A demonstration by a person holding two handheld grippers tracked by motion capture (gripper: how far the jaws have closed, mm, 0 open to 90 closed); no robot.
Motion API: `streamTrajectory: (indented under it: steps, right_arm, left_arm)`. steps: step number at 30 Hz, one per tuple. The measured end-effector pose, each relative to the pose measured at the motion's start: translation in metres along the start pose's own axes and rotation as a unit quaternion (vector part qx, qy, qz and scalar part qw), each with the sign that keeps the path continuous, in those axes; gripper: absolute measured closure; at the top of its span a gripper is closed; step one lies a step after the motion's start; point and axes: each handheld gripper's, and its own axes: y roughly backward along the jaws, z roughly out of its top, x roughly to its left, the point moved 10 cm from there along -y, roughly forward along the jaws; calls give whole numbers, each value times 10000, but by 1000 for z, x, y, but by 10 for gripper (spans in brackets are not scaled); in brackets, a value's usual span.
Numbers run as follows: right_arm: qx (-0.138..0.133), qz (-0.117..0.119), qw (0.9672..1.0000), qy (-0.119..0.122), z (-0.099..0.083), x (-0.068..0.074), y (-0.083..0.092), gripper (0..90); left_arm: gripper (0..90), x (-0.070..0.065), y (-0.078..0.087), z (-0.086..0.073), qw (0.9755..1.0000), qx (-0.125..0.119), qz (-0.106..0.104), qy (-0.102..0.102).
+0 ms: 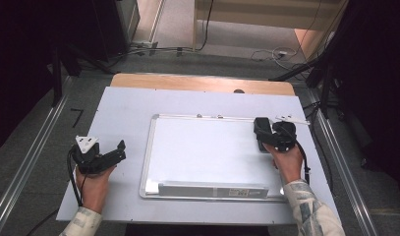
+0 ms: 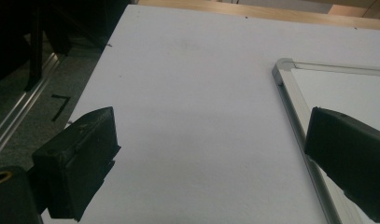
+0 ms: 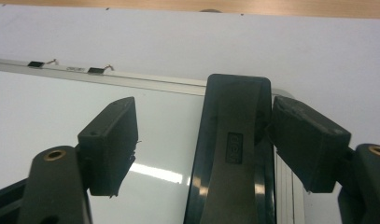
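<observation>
Black and parted, the right claw (image 3: 201,140) stands around the eraser (image 3: 234,149) without squeezing it; one jaw is beside its edge, the other well apart. The eraser lies on the whiteboard (image 1: 202,147), at its far right corner. The left claw (image 1: 111,152) is open over the counter (image 1: 124,108), left of the whiteboard.

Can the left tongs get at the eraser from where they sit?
Probably not without a long reach: the left tongs sit open off the whiteboard's left edge, while the eraser lies at its far right corner, between the open right tongs.

eraser (image 3: 234,154) | near end cut off | label unreadable
</observation>
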Motion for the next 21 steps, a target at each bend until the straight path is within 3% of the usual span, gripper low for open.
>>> streamTrajectory:
  steps: [10,21]
  right_arm:
    - [-70,59,9999,111,-4,4,13,218]
    - [-101,183,9997,96,-12,-1,25,217]
  left_arm:
    - [32,0,-1,0,10000,-1,0,-5]
    - [33,-1,-1,0,10000,-3,3,-7]
